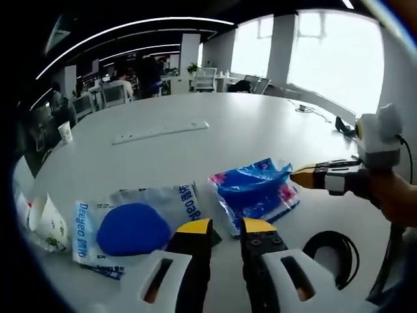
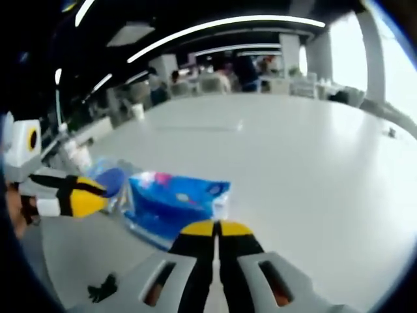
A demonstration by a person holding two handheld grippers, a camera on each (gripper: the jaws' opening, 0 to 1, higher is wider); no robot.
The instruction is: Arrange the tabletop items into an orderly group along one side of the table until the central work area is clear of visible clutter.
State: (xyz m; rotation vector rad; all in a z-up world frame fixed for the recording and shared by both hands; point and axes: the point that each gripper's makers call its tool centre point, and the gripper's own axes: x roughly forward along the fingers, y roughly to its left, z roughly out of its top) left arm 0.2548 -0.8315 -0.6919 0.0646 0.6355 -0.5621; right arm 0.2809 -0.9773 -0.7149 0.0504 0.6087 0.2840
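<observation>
The blue tissue pack point(image 1: 255, 190) lies on the white counter point(image 1: 260, 124), beside a clear pouch point(image 1: 133, 218). It is judged light, soft, slippery; a crimped edge is best pinched. The left gripper point(image 1: 226, 228) is parted, empty; the right gripper point(image 2: 216, 229) is closed on nothing.

Both grippers have black fingers point(image 1: 194, 242) with yellow tips on white slotted bodies.

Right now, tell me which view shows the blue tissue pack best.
The left gripper view: the blue tissue pack lies sharp and whole, past the jaws. The right gripper view shows it blurred, partly behind its jaws.
</observation>
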